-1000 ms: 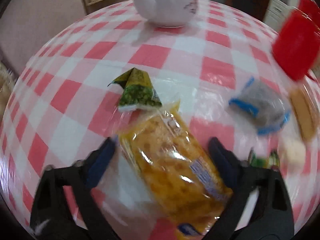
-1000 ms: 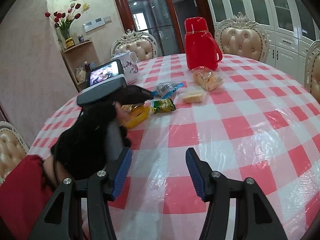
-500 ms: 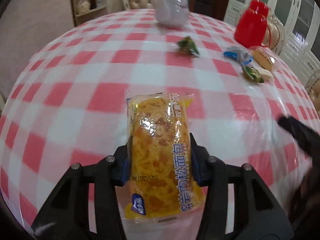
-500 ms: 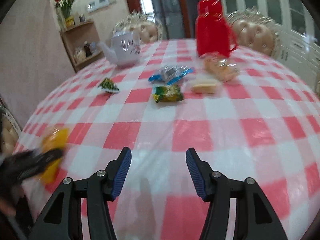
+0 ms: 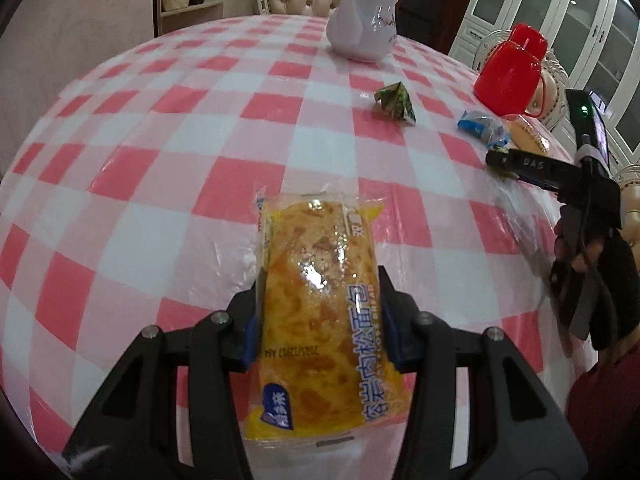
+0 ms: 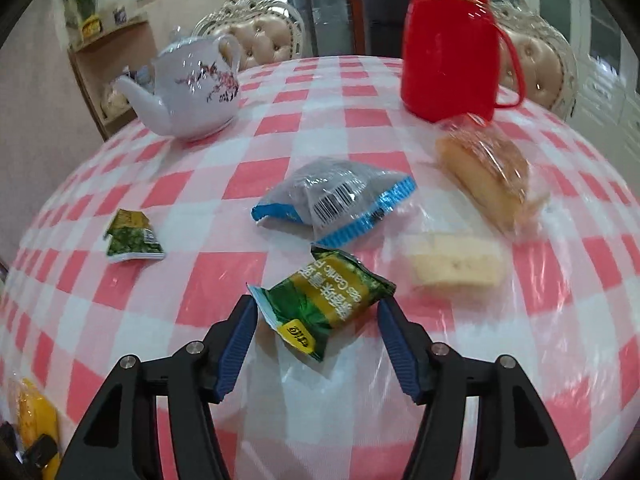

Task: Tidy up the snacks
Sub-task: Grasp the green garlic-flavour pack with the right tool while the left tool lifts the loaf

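My left gripper (image 5: 320, 312) is shut on a yellow bread packet (image 5: 320, 304) and holds it near the table's front left; the packet also shows in the right wrist view (image 6: 34, 420). My right gripper (image 6: 316, 320) is open, its fingers on either side of a green garlic snack packet (image 6: 324, 304) that lies on the checkered table (image 6: 200, 360). Beyond it lie a grey and blue packet (image 6: 336, 204), a pale cake slice (image 6: 456, 268), a wrapped bread roll (image 6: 488, 176) and a small green packet (image 6: 132, 236).
A white teapot (image 6: 192, 88) stands at the back left and a red thermos jug (image 6: 448, 40) at the back right. Padded chairs (image 6: 256, 36) stand behind the table. In the left wrist view the right gripper (image 5: 540, 168) is at the right edge.
My right gripper has moved forward to the green garlic packet, which now lies between its open fingers. My left gripper still holds the yellow packet and has shifted little.
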Demonstrator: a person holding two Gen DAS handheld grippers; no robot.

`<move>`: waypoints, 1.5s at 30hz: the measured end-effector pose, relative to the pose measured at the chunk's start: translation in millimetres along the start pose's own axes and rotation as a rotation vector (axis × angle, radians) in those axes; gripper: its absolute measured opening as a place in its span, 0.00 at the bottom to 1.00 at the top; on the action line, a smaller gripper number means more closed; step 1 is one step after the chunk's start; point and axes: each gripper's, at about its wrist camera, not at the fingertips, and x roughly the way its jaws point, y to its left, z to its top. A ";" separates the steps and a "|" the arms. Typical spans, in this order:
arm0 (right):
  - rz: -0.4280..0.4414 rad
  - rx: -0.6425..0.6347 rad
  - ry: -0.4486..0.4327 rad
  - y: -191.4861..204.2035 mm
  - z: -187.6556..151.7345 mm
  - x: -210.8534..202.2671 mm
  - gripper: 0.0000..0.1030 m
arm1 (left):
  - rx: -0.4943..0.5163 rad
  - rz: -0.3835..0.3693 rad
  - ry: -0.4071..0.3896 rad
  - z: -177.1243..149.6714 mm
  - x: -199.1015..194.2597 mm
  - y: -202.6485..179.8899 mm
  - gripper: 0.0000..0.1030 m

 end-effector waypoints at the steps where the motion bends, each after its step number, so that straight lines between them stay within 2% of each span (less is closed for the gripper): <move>1: 0.003 -0.010 -0.001 0.4 -0.4 -0.4 0.58 | -0.007 -0.010 0.004 0.4 -0.2 0.9 0.50; 2: 0.019 -0.007 -0.007 -0.7 -0.7 -2.0 0.53 | -0.016 -0.020 0.009 0.2 -0.4 2.3 0.50; 4: 0.038 -0.003 -0.018 -2.8 -1.7 -5.0 0.19 | -0.022 -0.020 0.008 -0.3 -0.9 3.2 0.50; 7: 0.053 -0.023 -0.035 0.1 -8.1 -14.3 0.10 | -0.020 -0.019 0.009 -0.9 -1.3 3.3 0.50; 9: 0.056 -0.043 -0.023 2.5 -13.3 -17.5 0.10 | -0.025 -0.023 0.011 -0.8 -1.8 4.2 0.50; 10: 0.028 -0.048 -0.011 1.5 -13.6 -17.6 0.10 | -0.028 -0.024 0.012 -0.6 -1.9 5.0 0.50; 12: -0.001 -0.040 -0.013 -1.4 -6.8 -16.3 0.16 | -0.042 -0.029 0.019 0.3 -2.7 7.2 0.50; 13: -0.023 -0.037 -0.011 -3.8 0.0 -12.3 0.36 | -0.049 -0.036 0.020 0.3 -2.8 8.3 0.50; 14: -0.032 -0.045 -0.011 -4.7 4.3 -9.7 0.49 | -0.050 -0.039 0.019 0.2 -2.8 8.8 0.50; 15: -0.019 -0.064 -0.017 -5.0 7.0 -8.0 0.70 | -0.049 -0.038 0.018 0.1 -3.0 8.7 0.50; 16: 0.006 -0.099 -0.025 -4.8 11.2 -5.6 0.74 | -0.049 -0.037 0.017 -0.1 -3.1 8.7 0.50; 18: 0.023 -0.132 -0.039 -6.7 16.8 -4.8 0.74 | -0.048 -0.034 0.016 0.0 -2.9 8.7 0.51; 20: 0.097 -0.168 -0.069 -8.5 23.7 -8.4 0.74 | -0.047 -0.030 0.017 0.3 -2.6 8.0 0.50; 21: 0.107 -0.177 -0.077 -8.4 27.6 -7.3 0.74 | -0.046 -0.028 0.018 0.3 -2.5 7.6 0.50; 28: 0.065 -0.229 0.015 3.8 34.2 28.7 0.74 | -0.035 -0.017 0.011 0.7 -1.2 5.1 0.51; 29: 0.055 -0.235 0.005 5.0 33.7 27.2 0.73 | -0.033 -0.014 0.007 0.7 -0.8 4.7 0.51; 30: 0.057 -0.237 -0.006 5.2 33.5 25.3 0.71 | -0.029 -0.010 0.005 0.7 -0.5 4.2 0.51; 31: 0.067 -0.233 -0.013 5.1 33.2 23.6 0.56 | -0.026 -0.006 0.002 0.5 -0.5 3.5 0.51; 32: 0.063 -0.224 -0.014 4.5 32.8 23.2 0.49 | -0.023 -0.003 -0.001 0.4 -0.3 2.8 0.51; 33: 0.049 -0.221 -0.017 4.7 31.5 21.9 0.45 | -0.021 -0.003 -0.004 0.6 0.0 2.4 0.51; 35: 0.017 -0.233 -0.033 9.6 24.6 14.6 0.41 | -0.015 -0.002 -0.010 1.9 1.6 1.8 0.51; 39: 0.044 -0.223 -0.071 25.2 3.3 -16.3 0.40 | -0.023 -0.012 -0.010 4.4 2.8 4.7 0.51; 42: 0.074 -0.210 -0.108 41.0 -20.2 -55.0 0.40 | -0.051 -0.030 -0.008 6.8 1.2 11.9 0.50; 45: 0.065 -0.203 -0.145 55.3 -47.8 -91.3 0.40 | -0.085 -0.049 -0.010 10.1 -1.5 22.2 0.50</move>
